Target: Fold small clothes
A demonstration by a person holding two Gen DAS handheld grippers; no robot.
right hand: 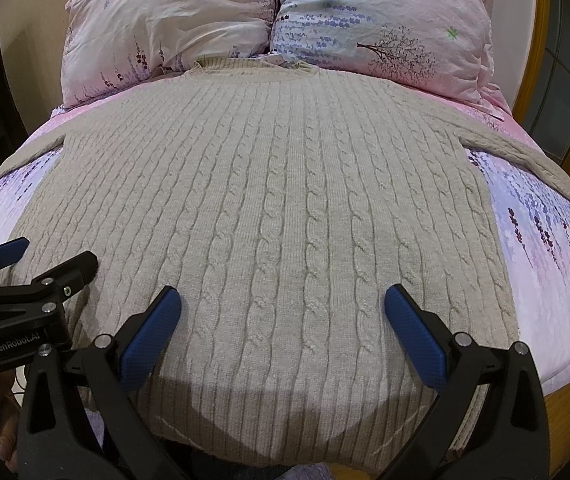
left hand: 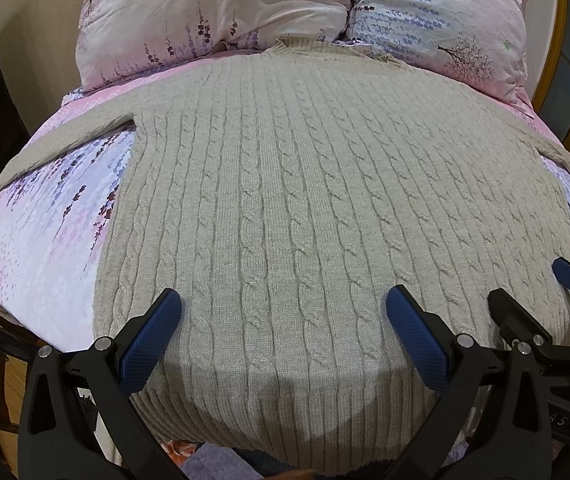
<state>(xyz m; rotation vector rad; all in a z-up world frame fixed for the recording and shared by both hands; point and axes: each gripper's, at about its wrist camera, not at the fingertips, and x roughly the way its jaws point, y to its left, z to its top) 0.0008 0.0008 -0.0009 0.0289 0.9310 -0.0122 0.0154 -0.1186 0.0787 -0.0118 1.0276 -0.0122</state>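
Folding not yet begun: beige cable-knit sweater [left hand: 285, 208] lies flat on floral bed [left hand: 45, 240]; left gripper [left hand: 283, 312] and right gripper [right hand: 283, 312], jaws apart, must each grasp the hem.

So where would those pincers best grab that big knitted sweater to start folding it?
Probably at a sleeve. The sweater lies flat and face up on the bed, both sleeves spread out sideways. The left gripper could come in from the left and pinch the thin sleeve edge, then carry it over the body.

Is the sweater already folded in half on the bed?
No, the sweater lies spread flat on the bed with both sleeves stretched out to the sides and its collar up by the pillows.
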